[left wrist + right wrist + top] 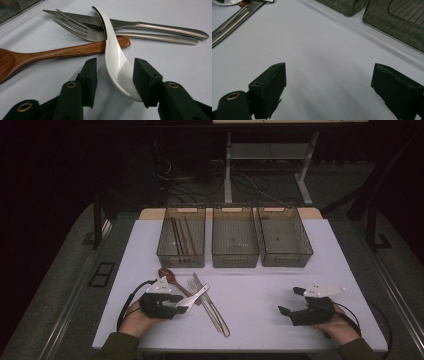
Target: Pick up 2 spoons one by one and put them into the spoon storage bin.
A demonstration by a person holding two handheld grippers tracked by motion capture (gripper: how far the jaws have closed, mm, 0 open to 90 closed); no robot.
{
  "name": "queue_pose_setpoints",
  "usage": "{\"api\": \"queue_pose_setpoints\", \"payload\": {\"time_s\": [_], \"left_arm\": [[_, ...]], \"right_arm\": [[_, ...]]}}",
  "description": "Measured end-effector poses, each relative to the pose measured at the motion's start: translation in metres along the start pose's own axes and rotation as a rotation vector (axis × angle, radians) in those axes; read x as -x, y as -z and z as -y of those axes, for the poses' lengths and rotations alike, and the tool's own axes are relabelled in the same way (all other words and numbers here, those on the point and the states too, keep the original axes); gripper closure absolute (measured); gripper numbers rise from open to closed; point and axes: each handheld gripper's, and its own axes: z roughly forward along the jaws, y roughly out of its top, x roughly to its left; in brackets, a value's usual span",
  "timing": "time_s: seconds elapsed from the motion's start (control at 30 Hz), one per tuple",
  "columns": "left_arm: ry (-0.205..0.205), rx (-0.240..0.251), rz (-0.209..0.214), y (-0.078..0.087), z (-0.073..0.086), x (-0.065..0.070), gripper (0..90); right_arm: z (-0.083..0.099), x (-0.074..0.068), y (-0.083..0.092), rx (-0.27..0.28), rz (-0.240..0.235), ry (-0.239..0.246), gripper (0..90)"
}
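We see a white ceramic soup spoon [113, 58], glossy and deeply curved, lying in the lower left of the high view with its bowl toward the left gripper [176, 304] and its handle slanting up over the other cutlery. In the left gripper view the spoon's bowl sits between the two black jaws: the jaw on the right of the frame touches the bowl's side, while the jaw on the left of the frame stands apart from it with bare table showing in the gap, so we read this gripper as not yet clamped on the spoon. The spoon's handle crosses a wooden spoon [57, 52], a steel fork [95, 33] and a serrated steel knife [140, 25], which lie together in the upper half of that frame. The right gripper [292, 301] rests in the lower right of the high view, well apart from the cutlery, its jaws spread wide over bare white table [260, 285] with nothing between them. We count one white spoon, one wooden spoon, one fork and one knife on the table. Three smoky see-through bins [235, 242] stand side by side across the upper middle of the high view; the one at the left of the row holds a few dark chopsticks [181, 237], whose exact number we cannot tell.
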Motion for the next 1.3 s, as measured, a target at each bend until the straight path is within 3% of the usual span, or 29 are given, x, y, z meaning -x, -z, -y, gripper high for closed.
{"api": "queue_pose_setpoints", "payload": {"time_s": [0.3,0.5,0.83,1.13,1.3], "left_arm": [[-0.001,-0.030,-0.001,-0.001,-0.004,0.005,66.4],[0.002,-0.042,-0.025,-0.001,-0.007,0.007,73.2],[-0.036,-0.052,-0.050,0.000,-0.013,0.012,80.9],[-0.049,-0.056,-0.061,0.001,-0.014,0.013,81.8],[-0.048,-0.030,-0.068,0.005,-0.015,0.014,81.8]], "right_arm": [[0.000,0.000,0.001,0.003,0.002,0.001,12.9],[0.000,-0.001,0.001,0.006,0.001,-0.001,12.9],[-0.002,-0.002,0.002,0.015,-0.005,0.001,12.8],[-0.004,-0.005,0.000,0.042,-0.041,-0.028,12.8],[-0.003,-0.006,-0.003,0.038,-0.037,-0.027,12.8]]}}
